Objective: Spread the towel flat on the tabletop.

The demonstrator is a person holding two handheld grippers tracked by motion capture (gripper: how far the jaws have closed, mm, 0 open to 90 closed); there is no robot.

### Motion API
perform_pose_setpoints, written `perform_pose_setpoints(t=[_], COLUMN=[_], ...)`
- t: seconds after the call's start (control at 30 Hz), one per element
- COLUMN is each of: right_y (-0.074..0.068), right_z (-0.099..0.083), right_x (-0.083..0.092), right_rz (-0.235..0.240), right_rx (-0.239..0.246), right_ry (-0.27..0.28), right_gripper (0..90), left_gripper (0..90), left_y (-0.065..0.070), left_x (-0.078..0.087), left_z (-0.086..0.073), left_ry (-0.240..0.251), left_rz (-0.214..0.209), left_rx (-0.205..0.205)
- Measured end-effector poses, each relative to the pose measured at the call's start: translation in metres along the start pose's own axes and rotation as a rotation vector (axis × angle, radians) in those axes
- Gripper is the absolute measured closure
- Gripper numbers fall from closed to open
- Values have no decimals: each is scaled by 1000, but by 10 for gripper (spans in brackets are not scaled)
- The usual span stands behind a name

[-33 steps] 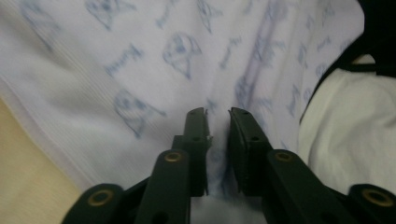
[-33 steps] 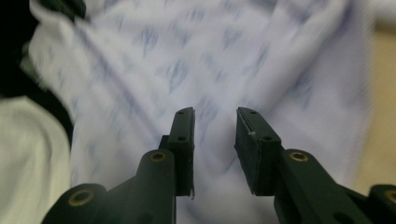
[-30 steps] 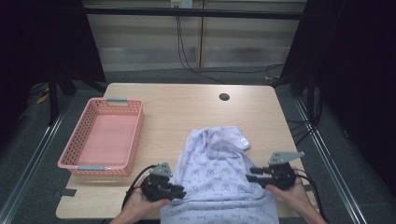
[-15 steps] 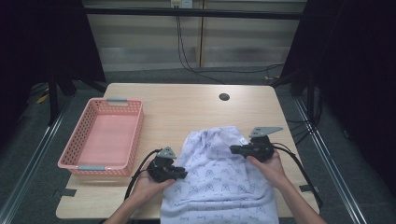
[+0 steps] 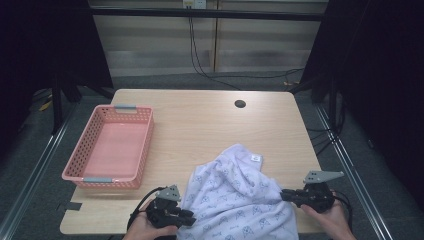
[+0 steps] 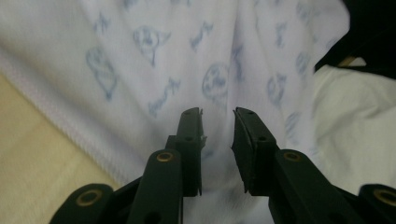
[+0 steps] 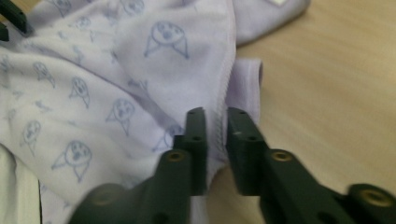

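You are not looking at any text that can be read. The cloth [image 5: 235,200] is carrying a pale blue print of small faces and script-like marks, too blurred to make out in the gripper views. A small white tag [image 5: 256,158] is sitting at its far edge, and nothing on it is legible.

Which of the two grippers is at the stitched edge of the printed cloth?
The right gripper: its jaws straddle the cloth's stitched hem. The left gripper sits over plain printed fabric.
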State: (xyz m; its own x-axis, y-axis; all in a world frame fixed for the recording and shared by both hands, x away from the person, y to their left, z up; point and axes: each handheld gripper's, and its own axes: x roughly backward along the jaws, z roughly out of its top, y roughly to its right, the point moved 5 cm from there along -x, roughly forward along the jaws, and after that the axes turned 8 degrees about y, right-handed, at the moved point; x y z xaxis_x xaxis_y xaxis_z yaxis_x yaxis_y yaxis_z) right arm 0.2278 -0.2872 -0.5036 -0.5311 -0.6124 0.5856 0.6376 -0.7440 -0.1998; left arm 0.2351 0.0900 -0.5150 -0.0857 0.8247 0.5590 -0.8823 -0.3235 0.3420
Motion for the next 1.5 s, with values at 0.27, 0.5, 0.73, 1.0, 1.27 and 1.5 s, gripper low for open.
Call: perform_pose_setpoints(t=[0.27,0.5,0.73,1.0,1.27,1.5], right_y=[-4,12,13,20,31,37], right_z=[64,90,80,96,51,34], right_x=[-37,-111,-142,-69,-36,-28], right_rz=[71,87,63,1,-46,-77], right_rx=[49,55,75,71,21,6], right_ry=[128,55,-36,151,118,80], right_gripper=[671,657,886,895,895,895], left_gripper=[715,623,535,840,836,729], left_y=[-49,-90,-93,-79,-32,-5], left_x=[-26,-30,-57,-20,14,-54], left_z=[52,73,71,76,85,48], left_ry=[124,197,102,154,234,0], left_rz=[67,147,145,174,135,-42], left_rx=[9,58,53,19,-82,-52])
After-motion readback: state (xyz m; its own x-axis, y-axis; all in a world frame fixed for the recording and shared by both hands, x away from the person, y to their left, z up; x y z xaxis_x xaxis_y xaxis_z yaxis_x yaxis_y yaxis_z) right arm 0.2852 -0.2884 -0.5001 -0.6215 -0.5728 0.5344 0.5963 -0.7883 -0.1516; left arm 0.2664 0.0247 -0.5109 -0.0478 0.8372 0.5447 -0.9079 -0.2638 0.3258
